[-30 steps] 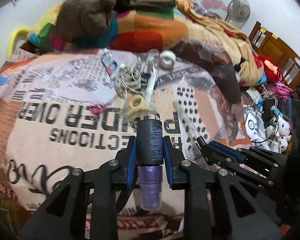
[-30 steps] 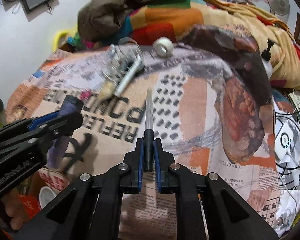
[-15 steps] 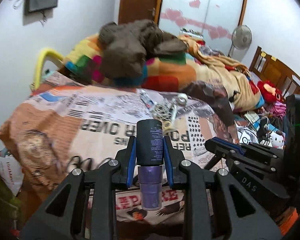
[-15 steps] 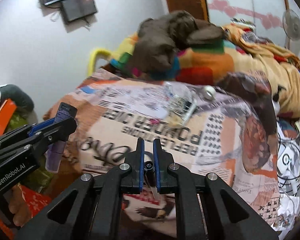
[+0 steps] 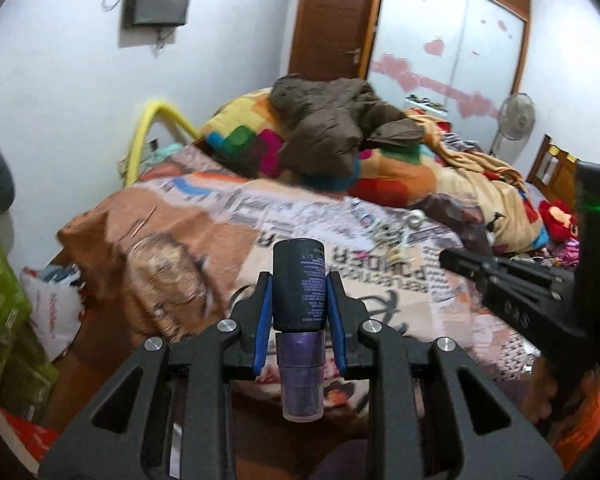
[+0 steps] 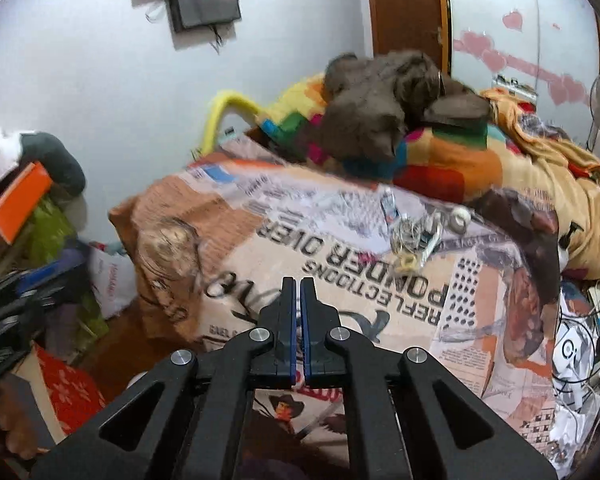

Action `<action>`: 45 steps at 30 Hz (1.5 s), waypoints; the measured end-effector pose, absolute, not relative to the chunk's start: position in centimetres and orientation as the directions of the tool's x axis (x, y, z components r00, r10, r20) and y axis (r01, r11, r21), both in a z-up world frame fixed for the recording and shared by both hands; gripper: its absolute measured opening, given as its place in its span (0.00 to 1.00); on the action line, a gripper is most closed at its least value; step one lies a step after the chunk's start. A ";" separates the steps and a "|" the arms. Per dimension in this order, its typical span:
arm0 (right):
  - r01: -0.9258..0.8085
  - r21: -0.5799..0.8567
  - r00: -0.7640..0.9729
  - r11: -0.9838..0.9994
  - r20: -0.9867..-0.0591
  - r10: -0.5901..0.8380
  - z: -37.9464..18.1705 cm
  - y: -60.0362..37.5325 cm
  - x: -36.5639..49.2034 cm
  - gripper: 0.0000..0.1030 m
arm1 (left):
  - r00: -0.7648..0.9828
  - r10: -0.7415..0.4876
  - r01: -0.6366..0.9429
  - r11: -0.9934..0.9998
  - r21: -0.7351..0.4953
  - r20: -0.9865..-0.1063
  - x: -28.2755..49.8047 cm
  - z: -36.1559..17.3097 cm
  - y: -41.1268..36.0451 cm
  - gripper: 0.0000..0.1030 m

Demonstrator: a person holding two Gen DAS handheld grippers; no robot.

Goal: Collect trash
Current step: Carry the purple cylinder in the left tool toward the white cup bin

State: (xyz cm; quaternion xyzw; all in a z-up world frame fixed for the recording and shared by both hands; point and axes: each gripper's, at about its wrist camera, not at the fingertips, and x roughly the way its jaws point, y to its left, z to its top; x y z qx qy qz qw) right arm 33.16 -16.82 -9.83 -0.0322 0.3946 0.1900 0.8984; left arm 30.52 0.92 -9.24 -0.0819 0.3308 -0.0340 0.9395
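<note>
Left edge, left wrist view: green bags stacked against the wall, a white plastic bag [image 5: 54, 312] on the floor at the bed's corner.

Centre of that view: left gripper [image 5: 300, 312] with jaws clenched on a small bottle [image 5: 299, 292]. Black body gripped between the blue pads, translucent purple end hanging below them toward the camera. Bottle is upright in the jaws and held in the air, off the bed's near edge.

Behind it: bed [image 5: 160, 240] covered by a newsprint-pattern sheet with large lettering. Yellow curved frame at the head end by the wall.

Further right on the sheet: a small heap of leftover clutter [image 6: 416, 236]. A thin flat packet, tangled wire, a roll of tape, a pale ring; details blurred. It lies well apart from both grippers.

Back of the bed: multicoloured blanket with a brown jacket [image 5: 332, 128] bunched on top.

Right wrist view, centre: right gripper [image 6: 297, 312], jaws clenched together, blue pads almost meeting, nothing visible between them. It hangs over the bed's near corner.

Far right: standing fan [image 5: 518, 114] by the wardrobe with heart stickers; cables and papers piled on the floor beside the bed.
</note>
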 end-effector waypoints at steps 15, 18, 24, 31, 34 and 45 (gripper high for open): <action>-0.286 0.110 0.561 0.952 -0.786 0.259 -13.6 -22.3 37.8 0.42 | 0.678 -0.086 -0.109 0.970 -0.216 -0.730 31.4 -16.9 4.8 0.24; -0.237 0.102 0.583 0.966 -0.781 0.225 -14.5 -24.1 39.0 0.55 | 0.666 -0.090 -0.094 0.975 -0.203 -0.741 32.6 -18.0 3.7 0.24; -0.159 0.156 0.553 0.975 -0.804 0.219 -17.0 -26.6 42.5 0.55 | 0.656 -0.101 -0.064 0.980 -0.189 -0.747 34.8 -19.4 1.9 0.25; -0.126 0.258 0.517 0.958 -0.807 0.285 -19.4 -26.5 47.0 0.54 | 0.626 -0.132 -0.058 0.975 -0.215 -0.768 37.4 -21.5 1.2 0.25; -0.108 0.273 0.494 0.956 -0.820 0.290 -20.6 -26.1 48.7 0.50 | 0.612 -0.138 -0.062 0.973 -0.221 -0.779 38.2 -22.4 1.0 0.25; -0.102 0.230 0.484 0.968 -0.839 0.251 -21.3 -25.5 49.0 0.10 | 0.596 -0.133 -0.084 0.970 -0.226 -0.792 38.8 -23.4 1.7 0.24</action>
